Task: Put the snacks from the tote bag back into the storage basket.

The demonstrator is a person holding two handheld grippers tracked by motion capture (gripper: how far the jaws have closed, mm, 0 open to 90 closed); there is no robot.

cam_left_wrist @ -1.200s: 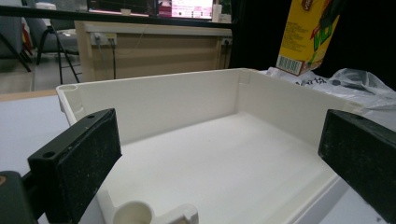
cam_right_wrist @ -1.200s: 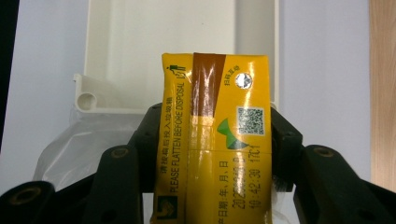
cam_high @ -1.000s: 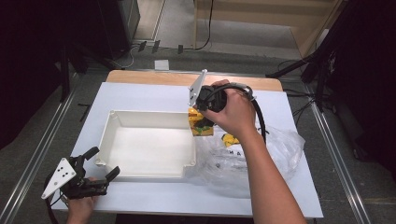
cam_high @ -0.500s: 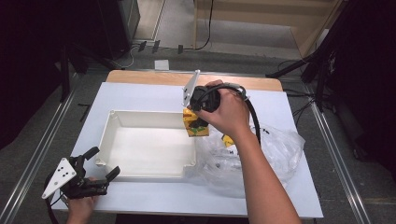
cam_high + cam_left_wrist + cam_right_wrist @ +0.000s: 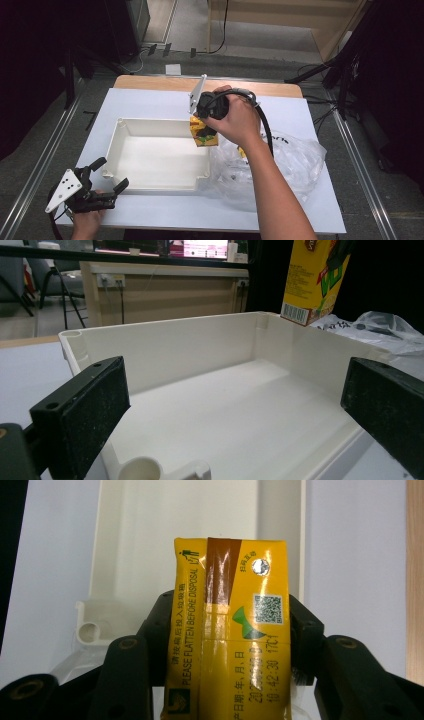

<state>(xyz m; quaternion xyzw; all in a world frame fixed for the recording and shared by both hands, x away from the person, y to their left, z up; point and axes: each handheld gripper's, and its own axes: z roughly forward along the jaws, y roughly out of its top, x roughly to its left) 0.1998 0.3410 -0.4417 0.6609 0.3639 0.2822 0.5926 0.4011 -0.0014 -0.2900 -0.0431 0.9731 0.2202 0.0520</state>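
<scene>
One yellow carton (image 5: 204,133) hangs clamped in the right gripper (image 5: 206,131), over the right rim of the one white tray (image 5: 155,156), at the tray's 3 o'clock. Since a second ago it has shifted left, off the one clear bag (image 5: 280,165) toward the tray. Its top reads "PLEASE FLATTEN BEFORE DISPOSAL", with a QR code. The left gripper (image 5: 107,174), at the tray's 7 o'clock, stands spread wide and unmoved.

A lab: metal floor rails (image 5: 42,150), trailing cables (image 5: 220,30), dark tripod stands (image 5: 345,75).
</scene>
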